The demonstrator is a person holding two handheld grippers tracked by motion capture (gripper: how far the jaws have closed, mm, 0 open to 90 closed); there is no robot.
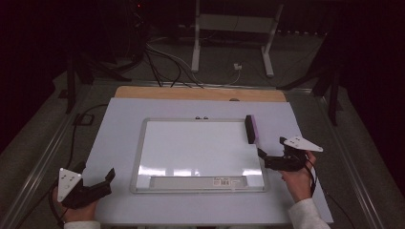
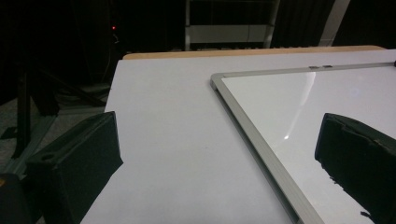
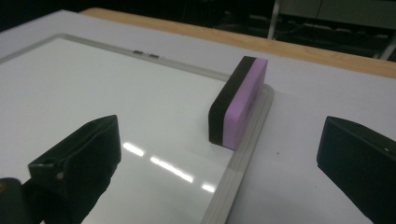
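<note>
1. Whiteboard (image 1: 191,148), silver-framed, flat at centre of white table sheet (image 1: 119,124); bare sheet on all four sides.
2. Eraser (image 1: 251,129), black and purple, on edge along whiteboard's right frame, near far corner; purple face outward.
3. Left gripper (image 1: 98,180), off whiteboard's near-left corner, jaws wide, holding nothing.
4. Right gripper (image 1: 261,153), just beside whiteboard's right frame, nearer than eraser, jaws wide, empty, apart from eraser.
5. Wooden table edge (image 1: 200,93), beyond whiteboard's far side.
</note>
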